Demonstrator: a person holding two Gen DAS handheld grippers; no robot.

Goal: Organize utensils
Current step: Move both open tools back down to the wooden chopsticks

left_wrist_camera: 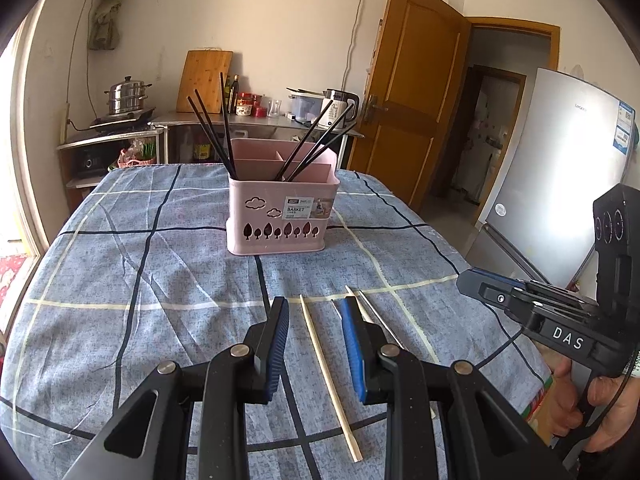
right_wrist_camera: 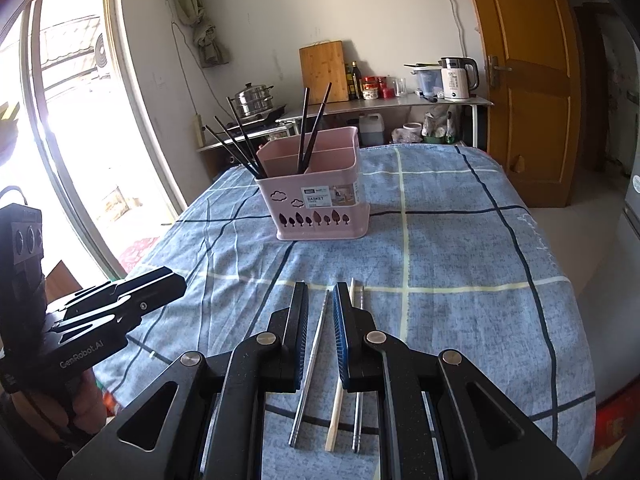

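My left gripper (left_wrist_camera: pixel 314 344) straddles a wooden chopstick (left_wrist_camera: pixel 330 380), right gripper (right_wrist_camera: pixel 320 336) a steel chopstick (right_wrist_camera: pixel 312 360); fingers slightly spread, empty. I'd centre, lower, then pinch.

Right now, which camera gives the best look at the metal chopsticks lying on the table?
The right wrist view: both metal chopsticks show nearly full length on the tablecloth, flanking a wooden one. The left wrist view shows only short stretches of them behind the left gripper.

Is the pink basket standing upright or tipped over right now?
Upright. The pink basket sits flat on the checked tablecloth, open top up, with black chopsticks leaning out of its compartments.
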